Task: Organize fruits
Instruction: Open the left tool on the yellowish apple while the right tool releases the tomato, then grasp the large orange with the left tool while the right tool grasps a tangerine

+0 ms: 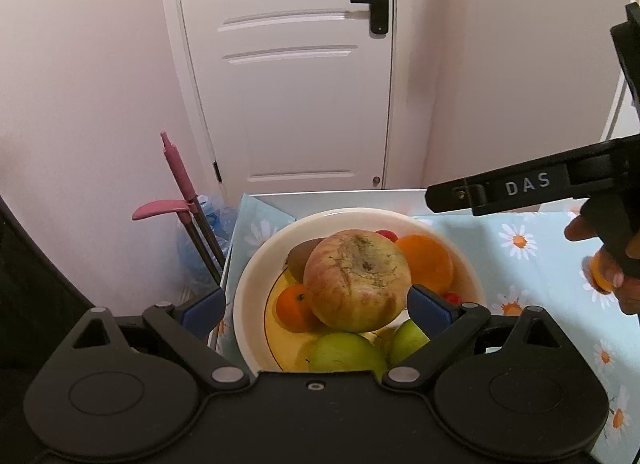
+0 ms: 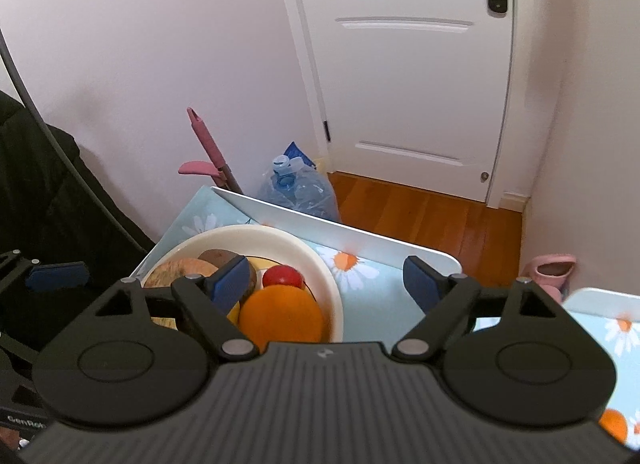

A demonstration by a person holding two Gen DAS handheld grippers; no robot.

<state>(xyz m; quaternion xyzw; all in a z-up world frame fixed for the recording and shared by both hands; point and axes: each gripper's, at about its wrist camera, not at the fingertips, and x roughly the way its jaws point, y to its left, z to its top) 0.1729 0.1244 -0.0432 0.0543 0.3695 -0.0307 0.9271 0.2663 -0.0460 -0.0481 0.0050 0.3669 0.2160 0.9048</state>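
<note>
- The left hand-held gripper stands wide open, holding nothing; its blue pads flank the large blotchy pink-yellow apple without clearly touching it (the right pad sits just beside the apple's skin).
- The right hand-held gripper is equally spread and empty, poised over the near right side of the bowl.
- The wide cream ceramic bowl rests on the counter with its daisy-print light blue cloth, at the left end.
- Inside the bowl, nearest the left camera, lie two smooth green apples; the big apple sits on top of the heap, a small orange mandarin to its left, a larger round orange to its right, a brown kiwi behind.
- The big apple looks firm and fairly heavy, with waxy skin that could slip; I judge a grasp across its widest middle safest (it perches on rounder fruit, so nudging may roll it).
- Small glossy red fruits peek out at the bowl's far side.
- Beyond the counter stands a white panelled door.
</note>
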